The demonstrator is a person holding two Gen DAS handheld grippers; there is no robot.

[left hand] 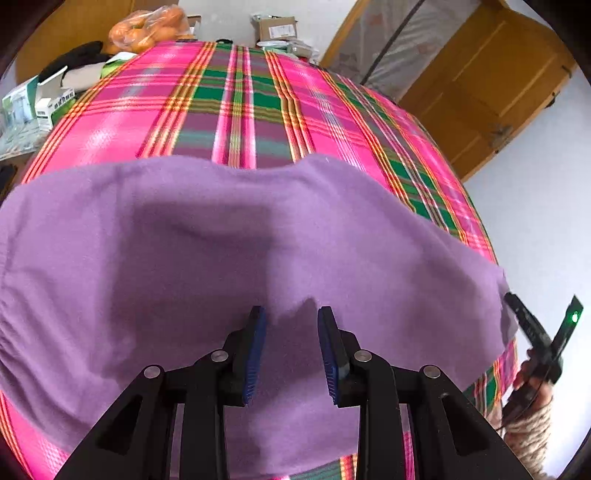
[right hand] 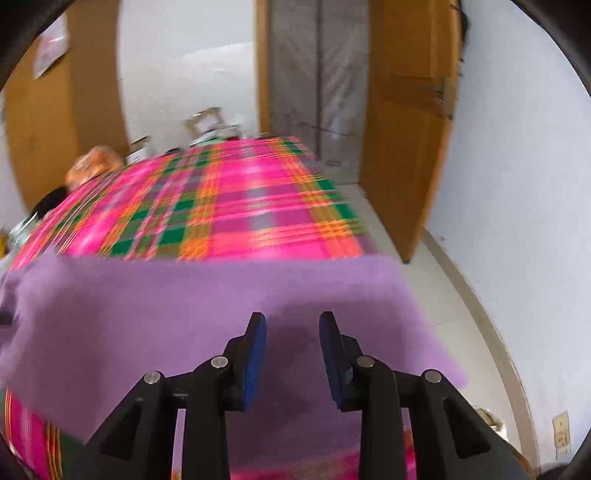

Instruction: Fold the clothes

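A purple garment [left hand: 221, 258] lies spread across the near part of a table covered in pink, green and orange plaid cloth [left hand: 236, 103]. My left gripper [left hand: 291, 321] hovers open just above the garment's near middle, with nothing between its blue pads [left hand: 255, 354]. In the right wrist view the same purple garment [right hand: 184, 306] fills the foreground, its right corner hanging past the table edge. My right gripper [right hand: 292, 325] is open above that part, its pads apart and empty. The right gripper [left hand: 535, 332] also shows at the left wrist view's right edge, held by a hand in a knit sleeve [left hand: 528, 424].
A bag of oranges [left hand: 151, 27], small boxes [left hand: 48, 99] and dark items crowd the far left of the table. A cardboard box [left hand: 275, 29] sits at the far edge. A wooden door [right hand: 406, 129] stands open to the right, with light floor [right hand: 436, 295] beside the table.
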